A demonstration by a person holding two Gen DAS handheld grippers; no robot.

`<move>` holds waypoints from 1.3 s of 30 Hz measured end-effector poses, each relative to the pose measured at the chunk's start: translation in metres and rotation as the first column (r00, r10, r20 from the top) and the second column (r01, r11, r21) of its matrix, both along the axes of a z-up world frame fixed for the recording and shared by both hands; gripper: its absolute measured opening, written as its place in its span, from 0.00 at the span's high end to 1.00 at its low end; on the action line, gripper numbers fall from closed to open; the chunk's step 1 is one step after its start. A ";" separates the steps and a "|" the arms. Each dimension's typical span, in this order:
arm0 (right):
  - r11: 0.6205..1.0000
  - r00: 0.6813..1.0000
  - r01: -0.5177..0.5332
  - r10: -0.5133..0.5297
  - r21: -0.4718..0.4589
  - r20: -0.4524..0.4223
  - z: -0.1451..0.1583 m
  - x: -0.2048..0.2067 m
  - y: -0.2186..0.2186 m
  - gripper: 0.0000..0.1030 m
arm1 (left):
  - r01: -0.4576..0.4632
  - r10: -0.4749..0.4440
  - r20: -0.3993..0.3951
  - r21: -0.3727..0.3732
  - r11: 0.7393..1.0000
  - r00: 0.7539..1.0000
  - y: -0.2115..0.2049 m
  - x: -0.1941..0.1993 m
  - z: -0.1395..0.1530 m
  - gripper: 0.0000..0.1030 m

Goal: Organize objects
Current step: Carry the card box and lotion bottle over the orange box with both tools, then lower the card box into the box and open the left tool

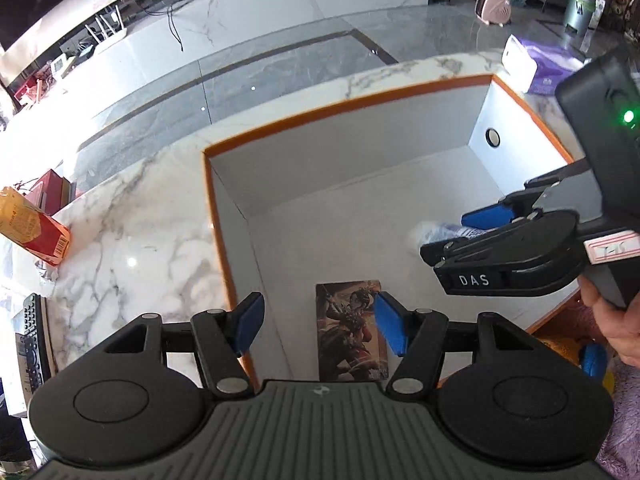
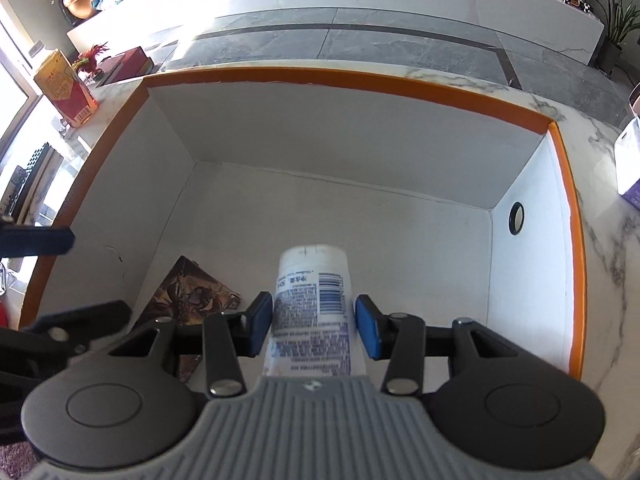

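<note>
A white box with an orange rim stands on the marble table. A picture card lies flat on the box floor. My left gripper is open and empty above the box's near left corner, over the card. My right gripper is shut on a white tube with a printed label and holds it over the inside of the box, to the right of the card.
A red and yellow carton stands on the table left of the box. A remote lies at the left edge. A white and purple pack sits right of the box. The box wall has a round hole.
</note>
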State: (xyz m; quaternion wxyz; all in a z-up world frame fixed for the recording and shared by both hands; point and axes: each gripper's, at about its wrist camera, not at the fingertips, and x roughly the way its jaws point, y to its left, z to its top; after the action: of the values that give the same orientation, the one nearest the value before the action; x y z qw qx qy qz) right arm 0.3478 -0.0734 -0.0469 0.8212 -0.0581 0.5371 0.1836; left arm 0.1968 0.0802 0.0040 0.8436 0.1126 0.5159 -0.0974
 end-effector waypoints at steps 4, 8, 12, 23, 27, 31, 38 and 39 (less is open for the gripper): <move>0.999 1.000 -0.009 0.008 -0.044 -0.030 -0.004 0.006 0.016 0.73 | -0.091 0.092 0.033 -0.015 0.996 0.995 0.007 0.018 0.011 0.33; 0.995 0.998 -0.047 0.043 -0.091 -0.043 -0.008 0.007 0.036 0.73 | -0.153 0.154 0.010 -0.062 0.986 0.988 0.030 0.042 0.012 0.40; 0.993 0.996 -0.053 0.045 -0.102 -0.072 -0.015 0.011 0.037 0.68 | -0.163 0.158 -0.040 -0.155 0.974 0.987 0.038 0.046 0.010 0.43; 0.999 0.987 -0.038 0.041 0.022 -0.156 -0.019 0.017 0.042 0.65 | -0.180 0.171 -0.063 -0.201 0.963 0.983 0.043 0.043 -0.010 0.86; 0.998 0.981 0.004 0.008 0.062 -0.196 -0.027 0.026 0.050 0.60 | -0.183 0.174 -0.062 -0.208 0.961 0.983 0.045 0.043 -0.011 0.89; 0.991 0.957 0.049 -0.012 0.122 -0.290 -0.037 0.033 0.054 0.58 | -0.174 0.167 -0.052 -0.205 0.963 0.985 0.044 0.042 -0.011 0.89; 0.986 0.939 0.061 -0.004 0.156 -0.343 -0.039 0.035 0.066 0.58 | -0.174 0.168 -0.046 -0.201 0.964 0.985 0.043 0.042 -0.012 0.89; 0.984 0.932 0.066 0.000 0.168 -0.362 -0.041 0.035 0.067 0.59 | -0.174 0.168 -0.046 -0.199 0.964 0.985 0.043 0.041 -0.012 0.89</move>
State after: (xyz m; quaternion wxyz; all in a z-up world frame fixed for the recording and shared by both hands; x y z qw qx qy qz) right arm 0.3830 -0.0062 -0.0875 0.7136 0.0589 0.6610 0.2243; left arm 0.2379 0.1231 -0.0084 0.8484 -0.0203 0.5233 -0.0778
